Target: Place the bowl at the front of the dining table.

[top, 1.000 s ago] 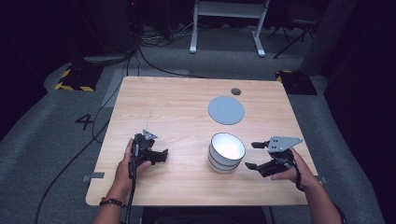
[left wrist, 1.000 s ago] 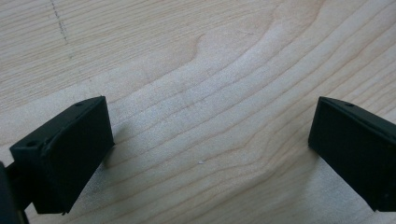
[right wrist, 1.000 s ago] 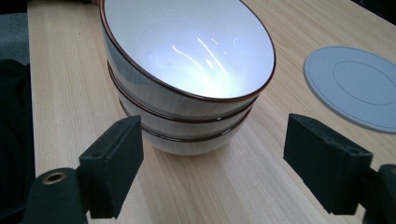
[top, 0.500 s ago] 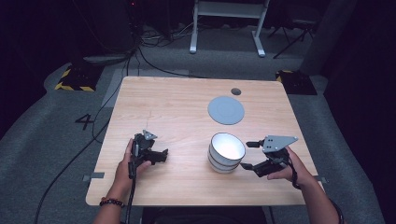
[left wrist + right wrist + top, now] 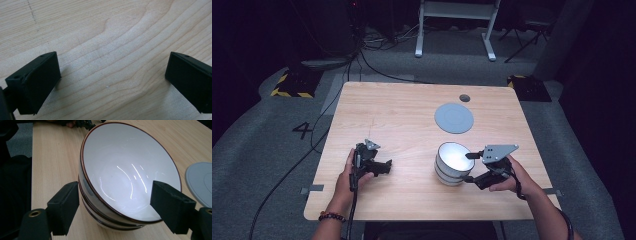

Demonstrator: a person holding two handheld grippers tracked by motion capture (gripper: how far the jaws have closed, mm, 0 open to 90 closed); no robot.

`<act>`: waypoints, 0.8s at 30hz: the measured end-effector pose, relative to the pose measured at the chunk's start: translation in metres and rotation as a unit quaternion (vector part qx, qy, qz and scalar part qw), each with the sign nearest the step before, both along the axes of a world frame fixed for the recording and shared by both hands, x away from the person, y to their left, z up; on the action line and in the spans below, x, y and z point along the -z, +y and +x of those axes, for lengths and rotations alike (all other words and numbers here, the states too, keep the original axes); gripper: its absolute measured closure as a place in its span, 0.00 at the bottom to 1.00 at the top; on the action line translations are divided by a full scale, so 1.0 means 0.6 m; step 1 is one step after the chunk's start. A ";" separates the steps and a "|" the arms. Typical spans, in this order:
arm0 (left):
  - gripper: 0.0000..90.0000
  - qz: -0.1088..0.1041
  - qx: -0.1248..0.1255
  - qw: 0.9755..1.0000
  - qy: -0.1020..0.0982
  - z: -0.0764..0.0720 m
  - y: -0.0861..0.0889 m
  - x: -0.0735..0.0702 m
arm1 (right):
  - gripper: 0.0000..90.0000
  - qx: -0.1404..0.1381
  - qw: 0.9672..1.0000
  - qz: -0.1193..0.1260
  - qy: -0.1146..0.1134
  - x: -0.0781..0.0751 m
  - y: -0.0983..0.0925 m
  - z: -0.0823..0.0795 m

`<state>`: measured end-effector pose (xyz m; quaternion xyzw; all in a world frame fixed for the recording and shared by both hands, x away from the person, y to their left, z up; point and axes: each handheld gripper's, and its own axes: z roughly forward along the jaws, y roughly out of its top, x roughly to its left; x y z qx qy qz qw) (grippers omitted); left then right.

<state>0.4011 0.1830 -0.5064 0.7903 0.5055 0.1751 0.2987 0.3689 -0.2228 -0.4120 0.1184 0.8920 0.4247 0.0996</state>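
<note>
A stack of white bowls point(image 5: 451, 161) with dark red rims stands on the table's near right part; in the right gripper view the top bowl point(image 5: 125, 170) shows its glossy white inside. My right gripper point(image 5: 467, 167) point(image 5: 115, 197) is at the stack's right side. Its jaws have just been closing and straddle the top bowl's near wall, one outside the stack and one over the bowl's inside. I see no pad pressing on it. My left gripper point(image 5: 377, 166) point(image 5: 110, 85) rests open over bare wood at the near left, nothing between its jaws.
A flat grey round disc point(image 5: 454, 118) point(image 5: 200, 182) lies behind the bowls. A small dark hole point(image 5: 464, 97) sits near the wooden table's point(image 5: 387, 110) far edge. Cables trail over the dark floor to the left and behind.
My right gripper has moved left to the bowl stack, so its jaws now reach around the stack's right edge. The left hand and the bowls have stayed put.
</note>
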 end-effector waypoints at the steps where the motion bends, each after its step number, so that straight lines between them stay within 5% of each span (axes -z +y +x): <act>1: 0.00 0.000 0.000 1.000 0.000 0.000 0.000 0.000 | 0.27 -0.001 1.000 0.002 0.003 0.001 0.003 0.001; 14: 0.00 0.000 0.000 1.000 0.000 0.000 0.000 0.000 | 0.42 -0.030 0.999 0.005 0.037 0.012 0.035 0.014; 24: 0.00 0.000 0.000 1.000 0.000 0.000 0.000 0.000 | 0.77 -0.075 0.994 0.006 0.073 0.011 0.045 0.016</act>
